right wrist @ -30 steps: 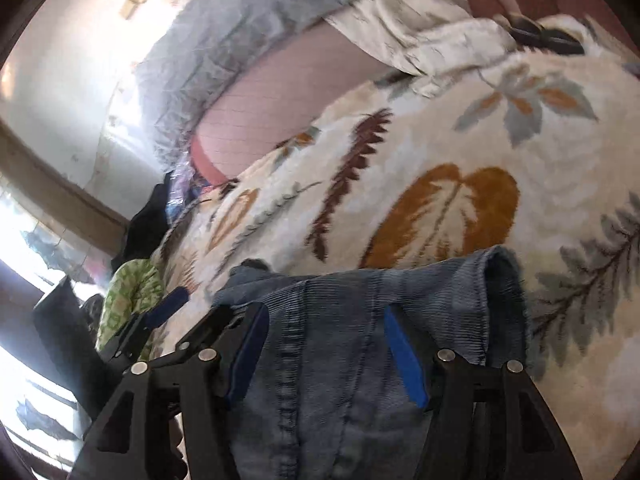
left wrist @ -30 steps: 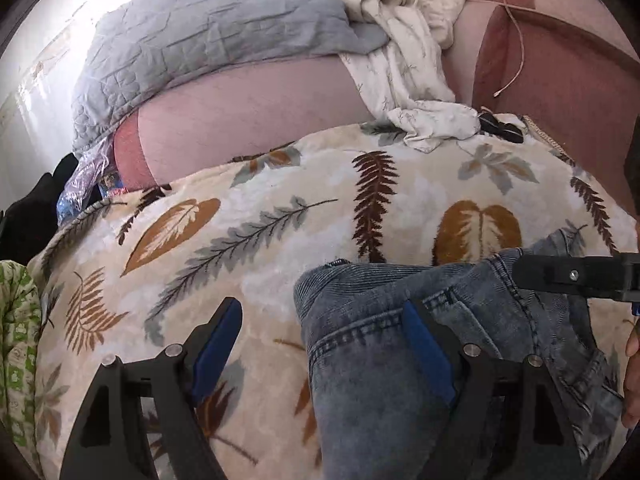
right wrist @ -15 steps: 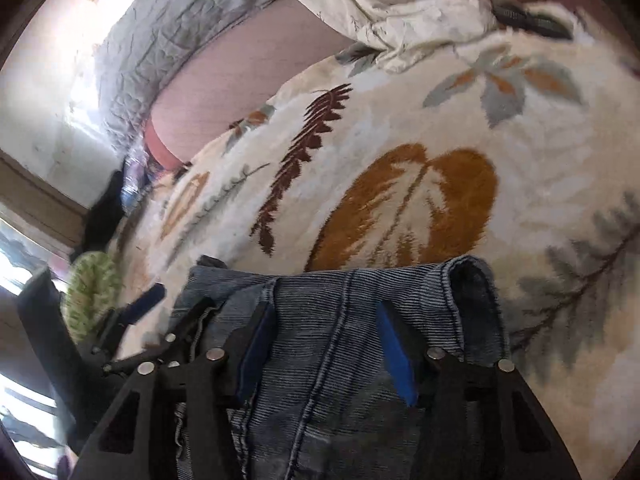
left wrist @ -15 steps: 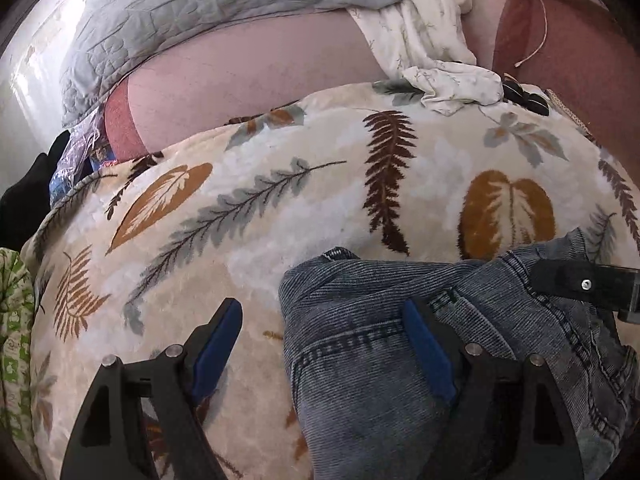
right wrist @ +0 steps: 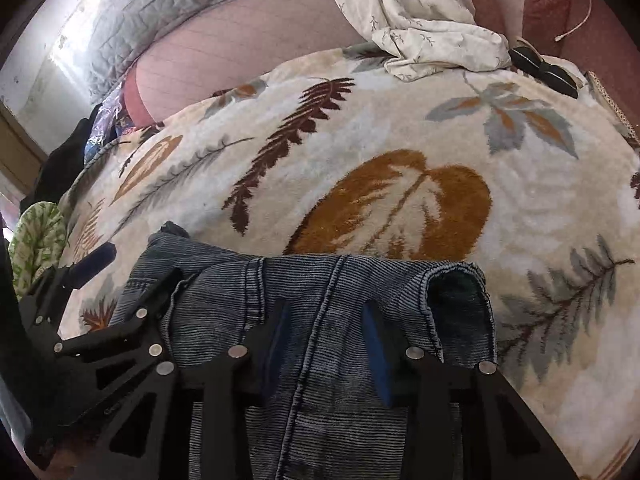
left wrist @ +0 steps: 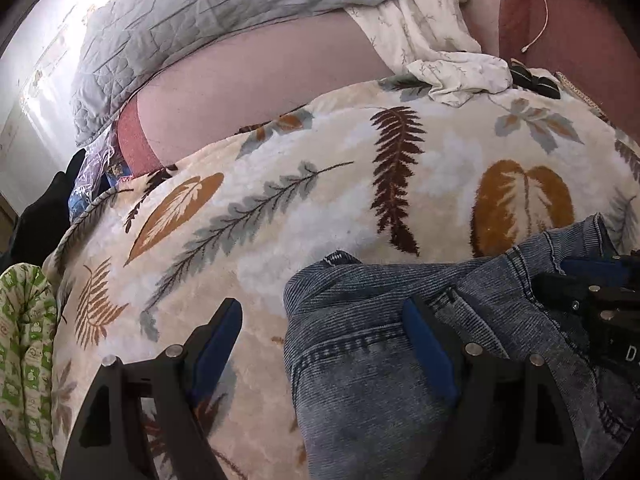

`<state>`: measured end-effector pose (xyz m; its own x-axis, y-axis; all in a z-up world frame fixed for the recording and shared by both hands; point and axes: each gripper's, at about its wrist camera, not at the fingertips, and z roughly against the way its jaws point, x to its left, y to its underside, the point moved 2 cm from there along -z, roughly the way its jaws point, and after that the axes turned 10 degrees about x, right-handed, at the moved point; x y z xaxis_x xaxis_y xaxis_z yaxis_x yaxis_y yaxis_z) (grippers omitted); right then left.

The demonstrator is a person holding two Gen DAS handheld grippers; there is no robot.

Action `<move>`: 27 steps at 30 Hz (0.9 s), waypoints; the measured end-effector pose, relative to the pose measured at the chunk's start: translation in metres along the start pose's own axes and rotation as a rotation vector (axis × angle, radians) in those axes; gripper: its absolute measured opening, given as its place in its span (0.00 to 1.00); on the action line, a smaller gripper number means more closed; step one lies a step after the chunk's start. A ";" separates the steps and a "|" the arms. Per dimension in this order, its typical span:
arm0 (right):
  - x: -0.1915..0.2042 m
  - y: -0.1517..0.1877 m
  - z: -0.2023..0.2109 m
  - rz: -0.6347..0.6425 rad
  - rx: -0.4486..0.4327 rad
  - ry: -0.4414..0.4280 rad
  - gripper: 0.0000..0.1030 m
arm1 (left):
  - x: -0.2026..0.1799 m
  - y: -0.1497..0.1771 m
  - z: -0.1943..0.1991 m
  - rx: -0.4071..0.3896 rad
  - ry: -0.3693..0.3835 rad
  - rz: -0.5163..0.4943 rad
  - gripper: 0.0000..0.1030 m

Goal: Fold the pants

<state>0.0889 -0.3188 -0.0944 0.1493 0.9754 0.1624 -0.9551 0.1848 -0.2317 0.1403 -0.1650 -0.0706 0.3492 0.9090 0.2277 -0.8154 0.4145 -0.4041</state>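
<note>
Leaf-print blanket (right wrist: 400, 128) under ribbed, faded-blue jeans (right wrist: 320, 288)

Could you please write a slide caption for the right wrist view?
Right gripper closing over a seam of the blue denim pants lying on a cream leaf-patterned blanket.

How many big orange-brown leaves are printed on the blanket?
2, maybe more hidden. One round orange-brown leaf lies just beyond the jeans; one narrow orange-brown leaf lies toward the left edge of the blanket.
</note>
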 end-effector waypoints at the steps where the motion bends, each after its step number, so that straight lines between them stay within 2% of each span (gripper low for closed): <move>1: -0.001 0.000 0.000 -0.004 0.000 -0.005 0.39 | 0.002 0.000 -0.002 0.008 0.011 0.012 0.82; 4: -0.005 0.001 0.003 -0.021 -0.004 -0.040 0.39 | 0.005 0.001 0.001 0.005 0.026 0.029 0.83; 8: -0.003 0.008 0.023 0.006 -0.043 -0.073 0.41 | 0.010 0.012 0.021 -0.059 0.018 0.064 0.83; 13: 0.007 0.029 0.057 0.050 -0.094 -0.084 0.41 | 0.021 0.033 0.055 -0.117 -0.023 0.093 0.83; 18: 0.017 0.049 0.086 0.085 -0.165 -0.079 0.45 | 0.036 0.062 0.095 -0.182 -0.061 0.089 0.83; 22: 0.021 0.069 0.099 0.069 -0.195 -0.072 0.54 | 0.048 0.085 0.116 -0.191 -0.048 0.115 0.83; 27: 0.029 0.094 0.101 0.075 -0.189 -0.045 0.54 | 0.053 0.101 0.126 -0.181 -0.035 0.142 0.83</move>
<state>-0.0219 -0.2855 -0.0148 0.0640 0.9816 0.1798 -0.8973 0.1355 -0.4201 0.0187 -0.0807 0.0122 0.2177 0.9580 0.1867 -0.7579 0.2865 -0.5861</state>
